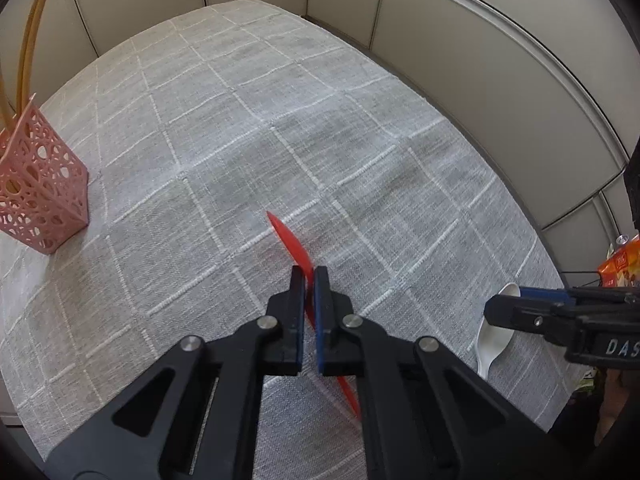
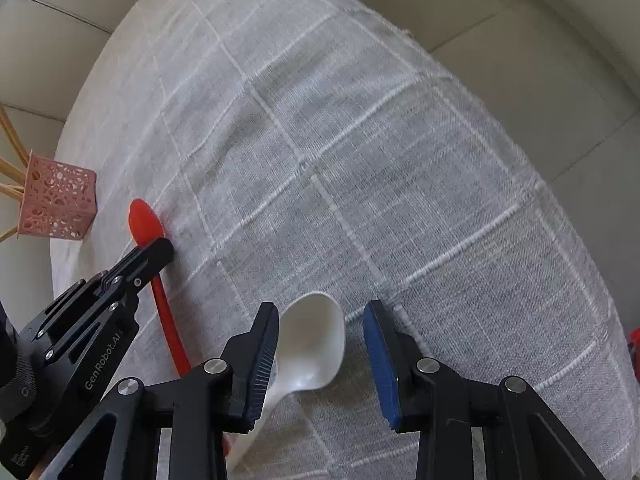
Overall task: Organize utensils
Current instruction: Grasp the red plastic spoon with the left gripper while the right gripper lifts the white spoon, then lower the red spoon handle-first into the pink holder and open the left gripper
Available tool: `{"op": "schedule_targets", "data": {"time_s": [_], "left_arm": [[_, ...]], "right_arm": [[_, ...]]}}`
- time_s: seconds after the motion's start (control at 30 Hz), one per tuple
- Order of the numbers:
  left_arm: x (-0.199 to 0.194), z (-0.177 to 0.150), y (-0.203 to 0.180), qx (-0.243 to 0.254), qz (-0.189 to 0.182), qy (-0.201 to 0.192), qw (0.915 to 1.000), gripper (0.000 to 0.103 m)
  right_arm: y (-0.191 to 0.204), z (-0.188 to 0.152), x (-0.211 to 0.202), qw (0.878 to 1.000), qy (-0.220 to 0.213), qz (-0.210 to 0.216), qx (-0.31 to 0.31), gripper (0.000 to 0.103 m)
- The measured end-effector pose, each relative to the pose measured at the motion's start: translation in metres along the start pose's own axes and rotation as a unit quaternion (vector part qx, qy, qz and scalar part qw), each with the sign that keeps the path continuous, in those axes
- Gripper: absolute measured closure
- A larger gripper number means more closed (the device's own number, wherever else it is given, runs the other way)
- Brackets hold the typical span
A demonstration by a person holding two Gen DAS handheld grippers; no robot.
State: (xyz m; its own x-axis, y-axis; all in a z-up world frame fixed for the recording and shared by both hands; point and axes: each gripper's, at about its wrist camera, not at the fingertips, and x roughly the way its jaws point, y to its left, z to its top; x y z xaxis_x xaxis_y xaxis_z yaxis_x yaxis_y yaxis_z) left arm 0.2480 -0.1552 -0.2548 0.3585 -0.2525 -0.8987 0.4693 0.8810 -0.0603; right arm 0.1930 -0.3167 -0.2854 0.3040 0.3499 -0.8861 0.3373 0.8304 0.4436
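**A:** Left gripper [image 1: 309,280], what have I got?

**B:** My pads are pinched on the red spoon [image 1: 291,240] at the neck, just behind the bowl. Thin, smooth plastic, seen edge-on in the lower centre of my left view; the handle trails back under my fingers. In the right view its oval bowl [image 2: 145,220] shows at mid left and the handle runs down toward the lower edge.

**A:** And my right gripper [image 2: 322,332]?

**B:** Spread wide, one ribbed black pad, one blue pad, straddling the white spoon [image 2: 314,344]. That one is glossy, deep-bowled, lying on the cloth at lower centre; whether a pad touches it I cannot tell. In the left view it sits at lower right [image 1: 494,336], under my right fingers.

**A:** Room around?

**B:** Grey woven tablecloth [image 1: 280,120] with raised white grid lines, bare across the middle and upper frame. The table edge curves along the right, beige wall panels [image 1: 500,92] beyond. Pink perforated holder [image 1: 44,184] stands at far left, near that edge, wooden chopsticks [image 1: 30,40] leaning out of it. It is well apart from both spoons.
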Motion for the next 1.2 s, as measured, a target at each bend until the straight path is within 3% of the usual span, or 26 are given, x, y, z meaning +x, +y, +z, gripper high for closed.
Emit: {"op": "schedule_targets", "data": {"time_s": [0.03, 0.1, 0.37, 0.57, 0.67, 0.87, 0.97, 1.2], "left_arm": [[-0.004, 0.001, 0.002, -0.004, -0.002, -0.007, 1.0000, 0.098], [-0.009, 0.003, 0.004, -0.005, 0.001, -0.019, 0.9998, 0.098], [-0.058, 0.004, 0.016, -0.022, 0.041, -0.098, 0.9941, 0.098], [-0.129, 0.001, 0.033, -0.039, 0.082, -0.209, 0.9736, 0.098], [-0.163, 0.005, 0.050, -0.061, 0.109, -0.270, 0.9546, 0.098], [-0.201, 0.016, 0.093, -0.090, 0.181, -0.373, 0.9054, 0.098], [-0.202, 0.022, 0.110, -0.105, 0.212, -0.401, 0.8849, 0.098], [-0.177, 0.028, 0.125, -0.131, 0.317, -0.439, 0.8305, 0.098]], "right_arm": [[0.002, -0.001, 0.002, 1.000, -0.004, 0.003, -0.004, 0.081], [0.005, -0.003, 0.011, 1.000, 0.007, 0.010, -0.010, 0.095], [0.034, -0.008, -0.008, 0.997, -0.051, 0.009, -0.056, 0.096], [0.060, -0.005, -0.046, 0.988, -0.129, 0.005, -0.084, 0.096], [0.079, 0.000, -0.062, 0.981, -0.163, 0.000, -0.101, 0.096], [0.126, 0.024, -0.088, 0.967, -0.225, 0.014, -0.123, 0.096], [0.141, 0.031, -0.098, 0.959, -0.249, 0.021, -0.137, 0.096], [0.163, 0.038, -0.091, 0.957, -0.247, 0.046, -0.142, 0.096]]}}
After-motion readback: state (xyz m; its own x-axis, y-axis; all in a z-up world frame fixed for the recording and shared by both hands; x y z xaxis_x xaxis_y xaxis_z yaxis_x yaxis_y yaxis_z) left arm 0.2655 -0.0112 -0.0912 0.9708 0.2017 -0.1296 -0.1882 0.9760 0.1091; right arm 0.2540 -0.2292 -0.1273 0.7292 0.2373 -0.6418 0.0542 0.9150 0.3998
